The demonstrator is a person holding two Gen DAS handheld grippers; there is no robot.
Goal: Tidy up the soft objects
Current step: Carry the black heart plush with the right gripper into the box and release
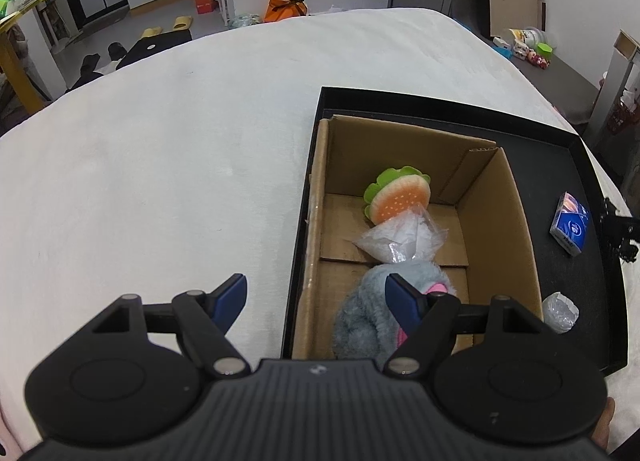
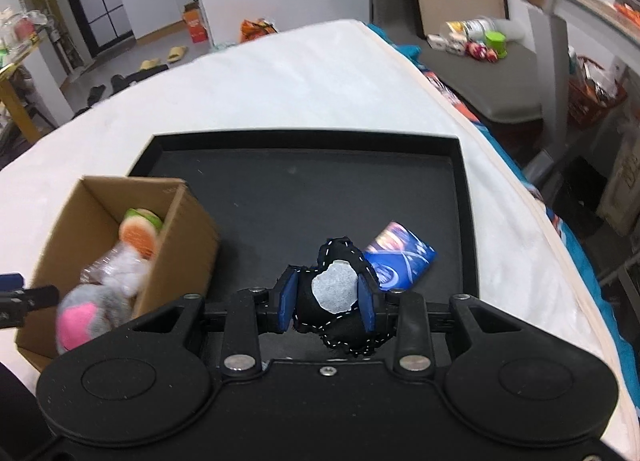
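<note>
Right wrist view, items by size. Black tray (image 2: 460, 197): being used as the base on the white bedcover (image 2: 320, 73). Cardboard box (image 2: 180, 245): standing in the tray's left part; a burger plush (image 2: 140, 235), a clear bag (image 2: 120, 267) and a grey-and-pink plush (image 2: 86, 319) are being kept inside. Blue packet (image 2: 404, 261): lying on the tray floor. Black stitched soft toy (image 2: 340, 297): being pinched at mid-body by the right gripper (image 2: 327, 299), apart from the box. It is judged light, limp and compressible; a central hold is being favoured, since the loose edges would sag. Left gripper (image 1: 316, 297): being held spread over the box's near left edge, nothing between its pads.
</note>
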